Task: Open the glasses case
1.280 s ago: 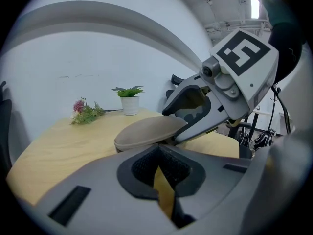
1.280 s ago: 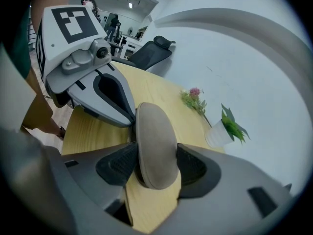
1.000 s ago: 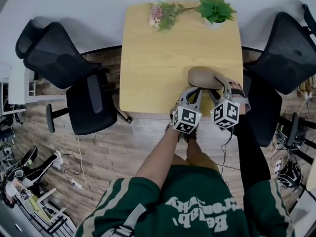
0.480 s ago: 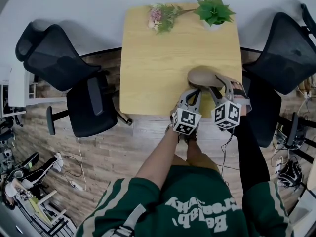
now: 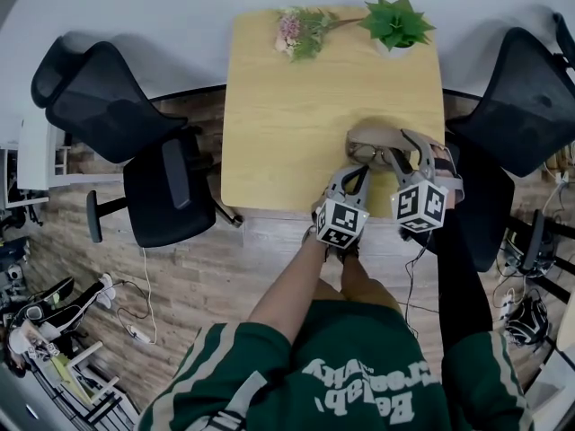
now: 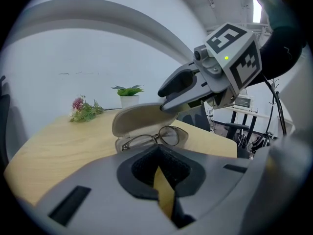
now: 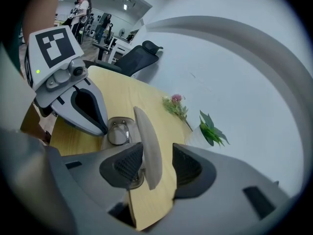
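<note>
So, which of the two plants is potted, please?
The green leafy plant at the far right corner stands in a white pot; the pink-flowered sprig lies loose.

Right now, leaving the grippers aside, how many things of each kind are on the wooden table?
Glasses case: 1
Pair of glasses: 1
Potted plant: 1
Flower sprig: 1
Total: 4
</note>
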A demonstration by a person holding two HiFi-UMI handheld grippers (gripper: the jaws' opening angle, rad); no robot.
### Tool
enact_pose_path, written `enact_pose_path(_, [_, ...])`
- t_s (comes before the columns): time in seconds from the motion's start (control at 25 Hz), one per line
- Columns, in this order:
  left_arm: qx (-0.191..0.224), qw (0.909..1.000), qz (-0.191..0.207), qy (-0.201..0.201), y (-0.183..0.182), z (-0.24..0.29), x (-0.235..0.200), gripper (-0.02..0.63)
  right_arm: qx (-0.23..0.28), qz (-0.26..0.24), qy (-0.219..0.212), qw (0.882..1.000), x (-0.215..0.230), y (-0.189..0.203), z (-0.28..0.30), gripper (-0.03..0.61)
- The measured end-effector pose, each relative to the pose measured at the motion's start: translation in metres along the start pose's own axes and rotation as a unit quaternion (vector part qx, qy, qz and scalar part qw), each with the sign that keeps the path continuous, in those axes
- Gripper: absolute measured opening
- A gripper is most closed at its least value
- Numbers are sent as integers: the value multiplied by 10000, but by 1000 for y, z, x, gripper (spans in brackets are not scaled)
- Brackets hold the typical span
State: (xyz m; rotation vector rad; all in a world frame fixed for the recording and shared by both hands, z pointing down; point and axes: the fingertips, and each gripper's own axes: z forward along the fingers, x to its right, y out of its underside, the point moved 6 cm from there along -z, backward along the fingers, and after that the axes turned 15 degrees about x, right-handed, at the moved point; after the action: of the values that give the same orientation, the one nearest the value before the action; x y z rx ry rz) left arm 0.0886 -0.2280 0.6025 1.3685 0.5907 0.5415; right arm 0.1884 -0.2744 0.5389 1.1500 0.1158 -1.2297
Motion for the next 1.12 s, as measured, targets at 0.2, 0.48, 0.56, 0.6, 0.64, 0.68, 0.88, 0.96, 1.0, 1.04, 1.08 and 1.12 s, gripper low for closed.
enact_pose_path(0.2, [-6, 10000, -9, 2, 0, -1, 0, 14, 32, 60, 86, 9999, 13, 2, 4, 193])
enact_pose_path(0.48, [-29, 10000, 5, 39, 1, 0, 1, 14, 77, 89, 87, 9999, 31, 7, 15, 196])
enact_pose_path(0.56, [-33, 10000, 12, 47, 1, 0, 1, 14, 59, 33, 62, 10000, 35, 9, 20, 196])
enact_pose_path(0.6, [-38, 10000, 15, 51, 1, 0, 0, 14, 48, 12, 50, 10000, 38, 10, 22, 196])
enact_pose_path(0.64, [-44, 10000, 18, 54, 1, 0, 0, 14, 35, 7, 38, 10000, 40, 11, 25, 196])
enact_pose_path(0.68, [-50, 10000, 19, 58, 1, 0, 0, 14, 24, 19, 22, 10000, 42, 12, 27, 198])
enact_pose_path(0.88, [-51, 9999, 17, 102, 0, 1, 0, 14, -62, 162, -87, 9998, 52, 26, 44, 198])
enact_pose_path(0.96, [-53, 9999, 28, 120, -1, 2, 0, 14, -110, 268, -131, 9995, 55, 35, 50, 195])
enact_pose_path(1.0, [-49, 9999, 29, 121, -1, 1, 0, 14, -127, 344, -155, 9992, 56, 40, 53, 193])
enact_pose_path(1.04, [-45, 9999, 28, 115, -1, 1, 0, 14, -143, 423, -179, 9988, 57, 43, 56, 193])
enact_pose_path(1.08, [-43, 9999, 24, 105, -1, 1, 0, 14, -157, 497, -206, 9984, 58, 47, 58, 193])
enact_pose_path(1.12, [-42, 9999, 20, 94, -1, 1, 0, 14, -169, 563, -234, 9980, 58, 50, 61, 195])
